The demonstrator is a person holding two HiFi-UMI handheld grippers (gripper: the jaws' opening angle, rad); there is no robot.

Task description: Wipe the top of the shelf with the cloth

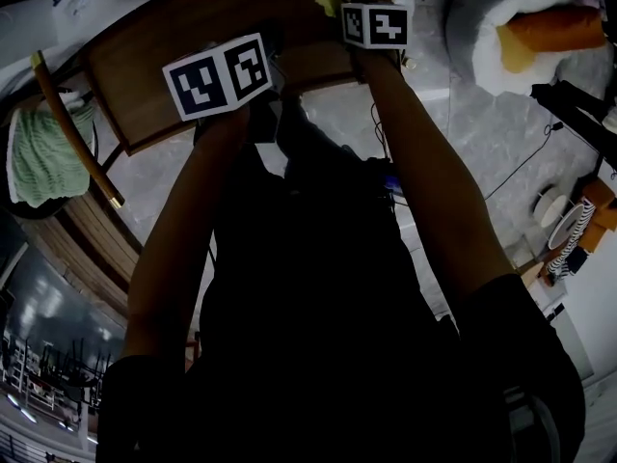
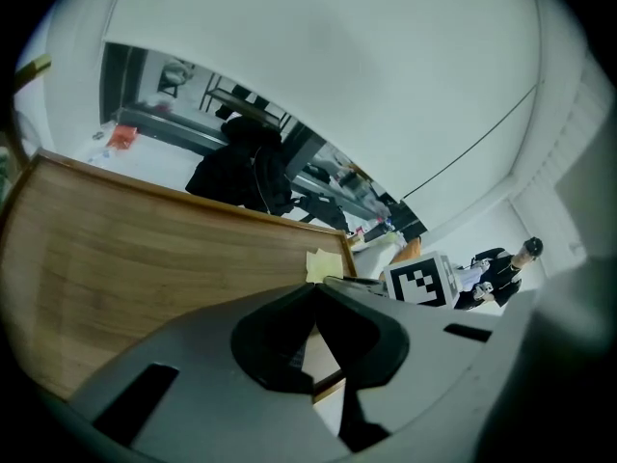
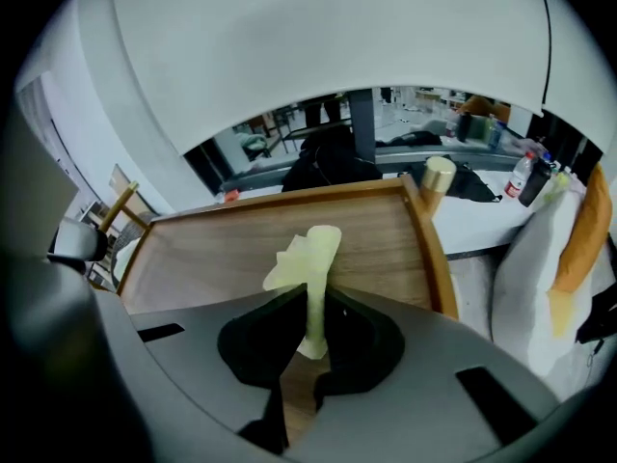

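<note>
The wooden shelf top (image 1: 193, 22), with its raised rim, is the broadest thing here, and both tongs reach in over its near edge. The right gripper (image 3: 310, 302) is clenched on the yellow cloth (image 3: 307, 254); the cloth stands pinched upright between the jaws, a crumpled flap sticking out past the tips, over the board towards its right rim. The left gripper (image 2: 315, 292) is clenched too, its tips meeting with nothing between them, held over the board's near edge beside the right one. In the head view the person's dark arms and body fill the lower frame; the jaws of both tongs sit hidden under their marker cubes; only a scrap of cloth shows past the right cube. Whether the cloth touches the wood is hard to tell, though it seems to hang just above it. The board lies bare to the left and the far side, up to the rim; a brass-topped post (image 3: 439, 174) stands at its far right corner; a green towel (image 1: 43, 152) lies well off to the left.
</note>
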